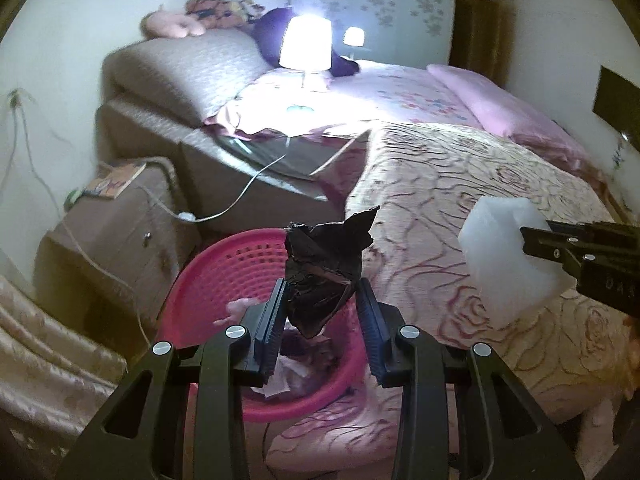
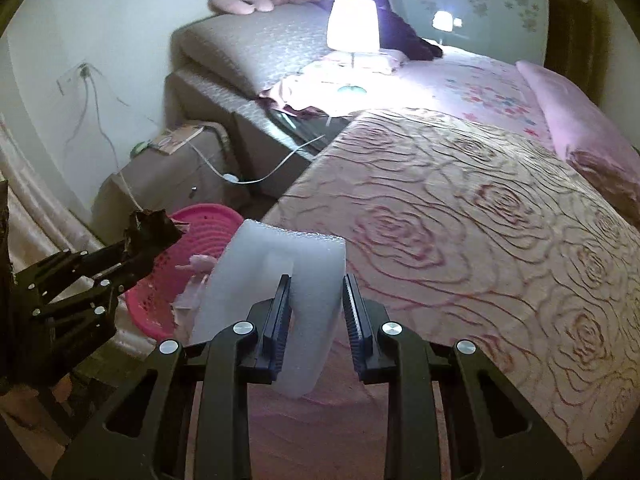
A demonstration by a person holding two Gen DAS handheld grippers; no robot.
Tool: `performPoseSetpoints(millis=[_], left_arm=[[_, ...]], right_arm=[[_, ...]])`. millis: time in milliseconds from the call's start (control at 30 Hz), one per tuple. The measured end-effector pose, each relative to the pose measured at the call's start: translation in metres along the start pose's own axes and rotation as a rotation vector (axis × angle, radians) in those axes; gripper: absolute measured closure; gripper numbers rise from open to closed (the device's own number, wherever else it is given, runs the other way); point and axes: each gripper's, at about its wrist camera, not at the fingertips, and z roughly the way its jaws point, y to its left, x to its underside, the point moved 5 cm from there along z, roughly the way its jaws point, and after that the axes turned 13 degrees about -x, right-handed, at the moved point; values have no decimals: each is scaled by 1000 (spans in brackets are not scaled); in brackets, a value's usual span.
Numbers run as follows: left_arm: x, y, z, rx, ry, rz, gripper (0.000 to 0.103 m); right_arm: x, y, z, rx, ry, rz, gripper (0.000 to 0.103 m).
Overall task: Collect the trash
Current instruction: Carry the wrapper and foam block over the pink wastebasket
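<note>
While both of your hands are loaded, treat each piece as feather-light rubbish that can slip or catch the air. Your left gripper has its fingers clamped on a crumpled black wrapper, held by its lower half, directly above the pink laundry-style basket that stands on the floor at the corner of the bed. The wrapper looks thin, creased and springy, so it will likely hold its crushed shape, yet a loose corner could snag on a finger pad when you let go. Your right gripper grips a white foam packing piece, the fingers closed on one of its two legs; it hangs over the edge of the rose-patterned bedspread, just beside the basket rather than above it. Foam like this is soft and easily dented, bulky for its weight, and it may pivot in a one-leg hold, so a grip nearer the bridge joining the legs would steady it. The basket already holds some paper and a small pink item, though what that item is cannot be told.
</note>
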Motion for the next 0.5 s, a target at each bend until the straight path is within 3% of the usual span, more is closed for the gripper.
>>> performPoseSetpoints(millis=[500], left_arm=[[11,41,32,-41,83,-112,69]], right_arm=[[-24,44,45,-59,13,-6,77]])
